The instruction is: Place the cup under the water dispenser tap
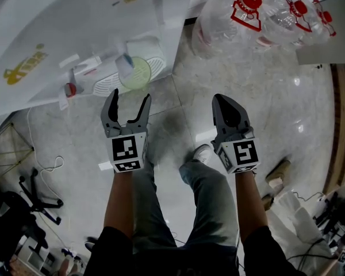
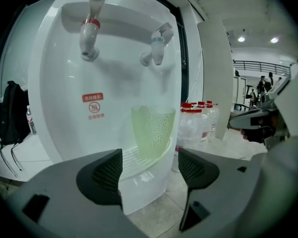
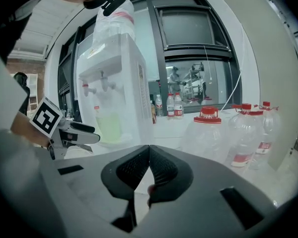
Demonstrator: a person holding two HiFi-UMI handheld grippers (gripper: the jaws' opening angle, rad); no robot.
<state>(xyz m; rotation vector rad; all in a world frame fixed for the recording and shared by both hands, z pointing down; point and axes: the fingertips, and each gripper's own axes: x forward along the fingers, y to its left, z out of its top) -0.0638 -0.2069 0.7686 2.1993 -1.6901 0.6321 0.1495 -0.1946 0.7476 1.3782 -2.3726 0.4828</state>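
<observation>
A translucent green cup [image 1: 137, 73] stands on the drip tray [image 1: 111, 84] of the white water dispenser [image 1: 57, 33]. In the left gripper view the cup [image 2: 151, 132] sits below the blue tap [image 2: 157, 46], with the red tap [image 2: 89, 33] to its left. My left gripper [image 1: 126, 105] is open and empty, a short way back from the cup; its jaws frame the tray [image 2: 133, 156]. My right gripper [image 1: 227, 109] is shut on nothing, off to the right. The right gripper view shows its tips [image 3: 149, 155] touching, and the cup [image 3: 108, 127] far left.
Several large water bottles with red caps [image 1: 259, 10] stand on the tiled floor right of the dispenser, also seen in the right gripper view [image 3: 214, 133]. The person's legs and a shoe [image 1: 201, 153] are below the grippers. A cable [image 1: 46, 165] and a chair base [image 1: 37, 197] lie at the left.
</observation>
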